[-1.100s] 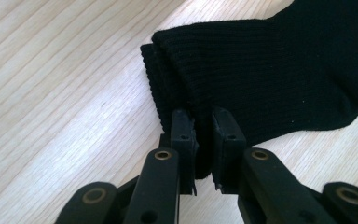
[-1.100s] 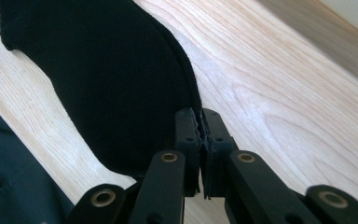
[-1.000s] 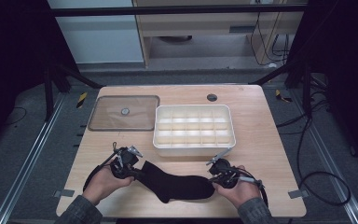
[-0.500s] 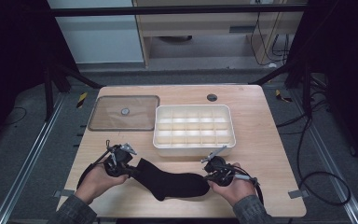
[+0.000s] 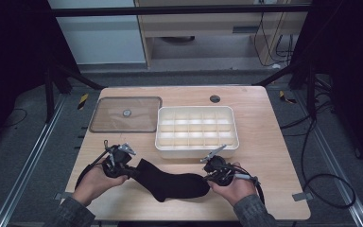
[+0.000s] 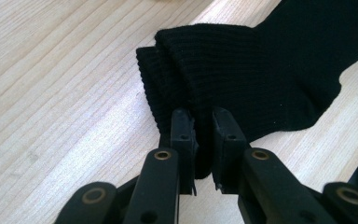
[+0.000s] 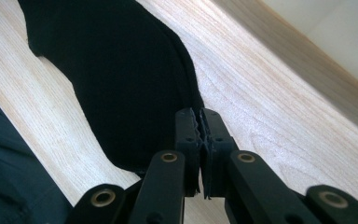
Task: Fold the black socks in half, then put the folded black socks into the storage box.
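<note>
A black sock (image 5: 170, 182) lies stretched flat near the table's front edge, between my two grippers. My left gripper (image 5: 132, 170) is at its left end. In the left gripper view the jaws (image 6: 204, 116) are shut on the ribbed cuff of the sock (image 6: 261, 60), with fabric bunched between the pads. My right gripper (image 5: 209, 178) is at the toe end. In the right gripper view its jaws (image 7: 200, 116) are pressed together at the very edge of the sock (image 7: 121, 70). A hand holds each gripper.
A white divided box (image 5: 196, 152) stands just behind the sock at the middle of the wooden table (image 5: 269, 156); its wall (image 7: 335, 28) is close to my right gripper. A clear lid (image 5: 125, 113) lies to its left. A dark round grommet (image 5: 214, 99) is at the back.
</note>
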Motion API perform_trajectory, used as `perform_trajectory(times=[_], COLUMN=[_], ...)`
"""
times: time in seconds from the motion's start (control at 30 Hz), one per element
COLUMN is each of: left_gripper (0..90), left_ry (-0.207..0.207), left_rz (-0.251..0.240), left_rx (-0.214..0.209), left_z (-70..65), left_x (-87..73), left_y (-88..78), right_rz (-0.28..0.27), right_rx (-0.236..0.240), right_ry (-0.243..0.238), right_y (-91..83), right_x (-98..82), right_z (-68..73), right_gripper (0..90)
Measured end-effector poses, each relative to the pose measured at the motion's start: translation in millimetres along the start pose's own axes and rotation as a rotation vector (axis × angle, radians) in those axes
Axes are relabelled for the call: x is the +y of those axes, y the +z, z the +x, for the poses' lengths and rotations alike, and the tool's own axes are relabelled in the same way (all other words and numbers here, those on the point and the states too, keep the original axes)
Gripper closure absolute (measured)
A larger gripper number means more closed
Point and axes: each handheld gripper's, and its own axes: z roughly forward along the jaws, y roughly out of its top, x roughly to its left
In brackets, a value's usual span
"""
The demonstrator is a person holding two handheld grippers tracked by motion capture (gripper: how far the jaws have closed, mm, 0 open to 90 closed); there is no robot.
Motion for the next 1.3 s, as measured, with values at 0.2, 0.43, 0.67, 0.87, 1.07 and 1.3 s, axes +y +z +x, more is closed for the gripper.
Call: perform_trajectory(times=[0.2, 0.43, 0.67, 0.87, 1.07, 1.3], left_gripper=[80.4, 80.4, 80.4, 80.7, 80.7, 80.8], left_ry=[0.005, 0.003, 0.012, 0.03, 0.045, 0.067], left_rz=[-0.001, -0.009, -0.008, -0.021, -0.015, -0.022], left_rx=[0.008, 0.008, 0.005, 0.003, -0.009, -0.048], left_z=[1.8, 4.3, 1.1, -7.6, -14.5, -29.7], left_x=[-1.5, -1.6, 3.3, 11.2, 20.9, 31.1], left_y=[-7.4, -15.2, -20.2, -26.6, -24.8, -22.2], right_rz=[-0.005, -0.005, 0.0, 0.004, 0.003, 0.002], right_rx=[0.015, 0.027, 0.038, 0.052, 0.057, 0.062], right_ry=[-0.003, -0.01, -0.012, -0.015, -0.012, -0.007], right_y=[1.8, 4.9, 11.0, 14.1, 17.6, 19.2], right_x=[4.6, 10.5, 15.6, 18.1, 19.3, 19.8], right_z=[3.4, 5.8, 10.0, 11.2, 11.1, 11.2], right_gripper=[87.3, 87.3, 87.3, 87.3, 87.3, 87.3])
